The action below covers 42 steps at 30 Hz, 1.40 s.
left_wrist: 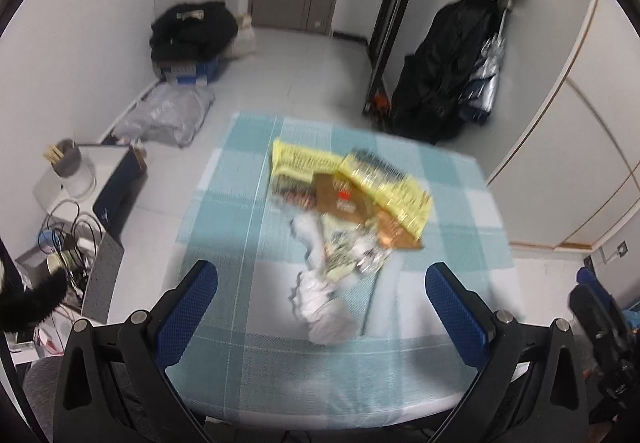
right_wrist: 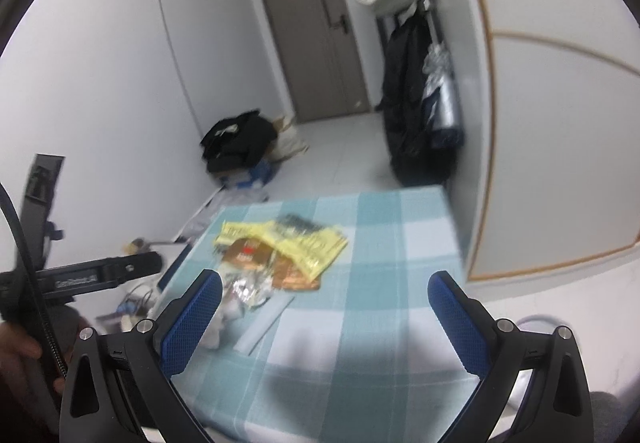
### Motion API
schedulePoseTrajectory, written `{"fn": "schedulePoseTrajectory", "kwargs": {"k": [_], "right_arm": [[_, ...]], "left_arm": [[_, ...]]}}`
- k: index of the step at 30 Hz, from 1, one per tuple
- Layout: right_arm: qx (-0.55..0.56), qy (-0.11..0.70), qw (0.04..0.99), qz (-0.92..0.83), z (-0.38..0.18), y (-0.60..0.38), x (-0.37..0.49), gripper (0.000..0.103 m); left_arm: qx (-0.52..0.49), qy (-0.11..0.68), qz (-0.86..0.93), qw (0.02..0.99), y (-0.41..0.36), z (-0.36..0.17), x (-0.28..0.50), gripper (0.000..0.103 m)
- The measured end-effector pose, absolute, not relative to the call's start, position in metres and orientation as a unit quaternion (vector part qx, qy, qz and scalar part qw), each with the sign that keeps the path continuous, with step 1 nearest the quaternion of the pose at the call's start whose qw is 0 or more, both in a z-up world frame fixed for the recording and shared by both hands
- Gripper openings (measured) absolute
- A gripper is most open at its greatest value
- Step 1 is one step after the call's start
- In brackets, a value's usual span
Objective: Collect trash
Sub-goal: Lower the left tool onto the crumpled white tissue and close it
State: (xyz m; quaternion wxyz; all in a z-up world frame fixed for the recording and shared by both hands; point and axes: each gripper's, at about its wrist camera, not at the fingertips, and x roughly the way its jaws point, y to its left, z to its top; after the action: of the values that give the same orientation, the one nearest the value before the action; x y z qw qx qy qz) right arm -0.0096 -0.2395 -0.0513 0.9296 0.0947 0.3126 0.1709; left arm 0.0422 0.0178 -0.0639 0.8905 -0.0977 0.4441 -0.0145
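Your left gripper hangs with jaws spread wide and empty over the near end of the trash pile, which lies mid-table on the checked cloth. The pile's long axis runs from the crumpled white tissue near you toward the far yellow wrapper. Your right gripper is also wide and empty, to the pile's right.

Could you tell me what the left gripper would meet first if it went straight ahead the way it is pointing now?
Most likely the crumpled white tissue, the nearest piece of the trash pile on the checked tablecloth. The open left gripper frames it, though blur makes depth uncertain.
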Motion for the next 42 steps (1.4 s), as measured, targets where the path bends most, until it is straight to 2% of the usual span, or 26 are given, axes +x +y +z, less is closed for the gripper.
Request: {"fn": "schedulePoseTrajectory", "kwargs": {"k": [11,17,20,22,23,25,26,27,28,33,42], "right_arm": [[0.089,0.338,0.924,0.156,-0.076,-0.237,0.008,0.103],[0.091,0.348,0.920,0.157,-0.082,-0.236,0.017,0.103],[0.088,0.349,0.919,0.161,-0.083,-0.233,0.019,0.103],[0.083,0.348,0.919,0.163,-0.083,-0.231,0.019,0.103],[0.082,0.348,0.919,0.164,-0.083,-0.230,0.020,0.103],[0.080,0.348,0.919,0.167,-0.084,-0.229,0.020,0.103],[0.080,0.349,0.919,0.167,-0.084,-0.229,0.020,0.103],[0.079,0.349,0.919,0.168,-0.085,-0.228,0.020,0.103],[0.079,0.350,0.918,0.168,-0.085,-0.228,0.020,0.103],[0.073,0.353,0.918,0.167,-0.086,-0.226,0.019,0.103],[0.078,0.388,0.905,0.158,-0.095,-0.225,0.021,0.103]], "left_arm": [[-0.087,0.523,-0.048,0.846,0.020,-0.116,0.047,0.102],[-0.060,0.524,-0.045,0.849,0.014,-0.119,0.056,0.100],[-0.056,0.527,-0.057,0.846,0.008,-0.123,0.060,0.087],[-0.057,0.533,-0.061,0.842,0.008,-0.126,0.063,0.073],[-0.060,0.536,-0.062,0.840,0.009,-0.128,0.065,0.069],[-0.069,0.539,-0.068,0.837,0.012,-0.132,0.068,0.049],[-0.073,0.542,-0.071,0.834,0.012,-0.133,0.069,0.043],[-0.077,0.545,-0.075,0.832,0.012,-0.135,0.070,0.028],[-0.081,0.546,-0.079,0.830,0.012,-0.136,0.070,0.022],[-0.116,0.539,-0.101,0.828,0.018,-0.131,0.066,0.013],[-0.140,0.523,-0.102,0.835,0.038,-0.114,0.053,0.012]]}}
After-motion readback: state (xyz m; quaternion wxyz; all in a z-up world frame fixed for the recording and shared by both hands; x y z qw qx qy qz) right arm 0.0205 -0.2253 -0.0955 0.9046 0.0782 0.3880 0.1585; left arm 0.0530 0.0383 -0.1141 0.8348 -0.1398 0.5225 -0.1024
